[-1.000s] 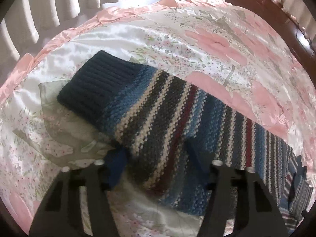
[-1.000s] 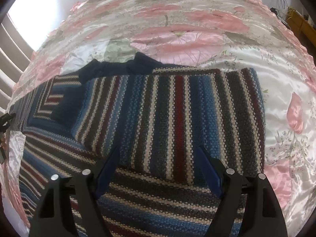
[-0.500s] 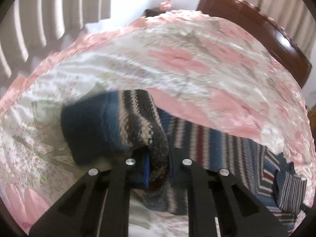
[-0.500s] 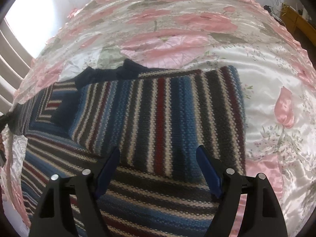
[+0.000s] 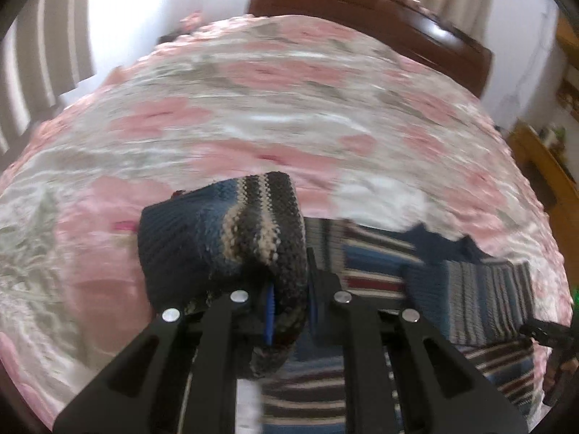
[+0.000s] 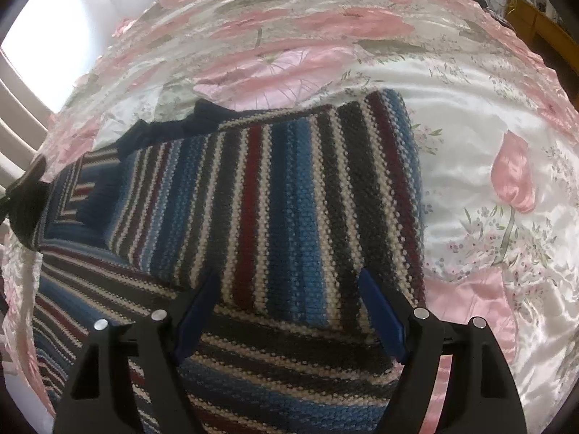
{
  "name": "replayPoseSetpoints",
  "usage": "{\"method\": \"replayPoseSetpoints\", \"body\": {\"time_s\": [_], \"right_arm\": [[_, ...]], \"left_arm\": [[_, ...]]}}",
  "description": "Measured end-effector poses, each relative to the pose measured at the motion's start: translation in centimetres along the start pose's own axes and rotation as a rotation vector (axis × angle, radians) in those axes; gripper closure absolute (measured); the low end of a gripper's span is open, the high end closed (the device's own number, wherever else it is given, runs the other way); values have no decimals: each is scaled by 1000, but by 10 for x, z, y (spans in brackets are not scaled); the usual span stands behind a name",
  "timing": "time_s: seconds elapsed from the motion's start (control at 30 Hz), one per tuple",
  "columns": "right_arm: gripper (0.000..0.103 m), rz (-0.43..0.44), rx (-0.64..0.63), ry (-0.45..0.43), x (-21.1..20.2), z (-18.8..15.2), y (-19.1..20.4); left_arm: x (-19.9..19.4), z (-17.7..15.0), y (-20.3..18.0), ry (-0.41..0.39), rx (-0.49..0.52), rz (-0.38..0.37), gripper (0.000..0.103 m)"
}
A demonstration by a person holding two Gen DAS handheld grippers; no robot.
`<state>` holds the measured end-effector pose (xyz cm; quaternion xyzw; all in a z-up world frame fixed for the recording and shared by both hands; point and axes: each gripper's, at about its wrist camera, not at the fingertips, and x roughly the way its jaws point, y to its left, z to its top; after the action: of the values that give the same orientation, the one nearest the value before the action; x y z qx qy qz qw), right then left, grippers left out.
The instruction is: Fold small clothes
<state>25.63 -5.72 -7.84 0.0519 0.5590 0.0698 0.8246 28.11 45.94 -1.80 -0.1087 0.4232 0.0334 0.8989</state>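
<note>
left wrist view: left claw (image 5: 289, 311) pinches the soft knit sweater's sleeve (image 5: 249, 238); right claw (image 6: 289, 318), spread wide and empty, hovers over the sweater (image 6: 282, 195); grip thick edges.

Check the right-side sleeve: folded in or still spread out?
Folded in. The right sleeve lies flat across the sweater body, stripes crossing the body's. The right gripper hangs above it, jaws apart.
</note>
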Motion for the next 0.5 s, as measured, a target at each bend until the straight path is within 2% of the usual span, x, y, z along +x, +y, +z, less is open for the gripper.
{"method": "replayPoseSetpoints", "body": {"time_s": [0.33, 0.5], "right_arm": [[24, 50, -5, -32, -10, -3, -6], [24, 78, -21, -45, -16, -7, -10]], "left_arm": [[30, -32, -122, 33, 53, -145, 91], [46, -54, -178, 75, 94, -209, 91]]}}
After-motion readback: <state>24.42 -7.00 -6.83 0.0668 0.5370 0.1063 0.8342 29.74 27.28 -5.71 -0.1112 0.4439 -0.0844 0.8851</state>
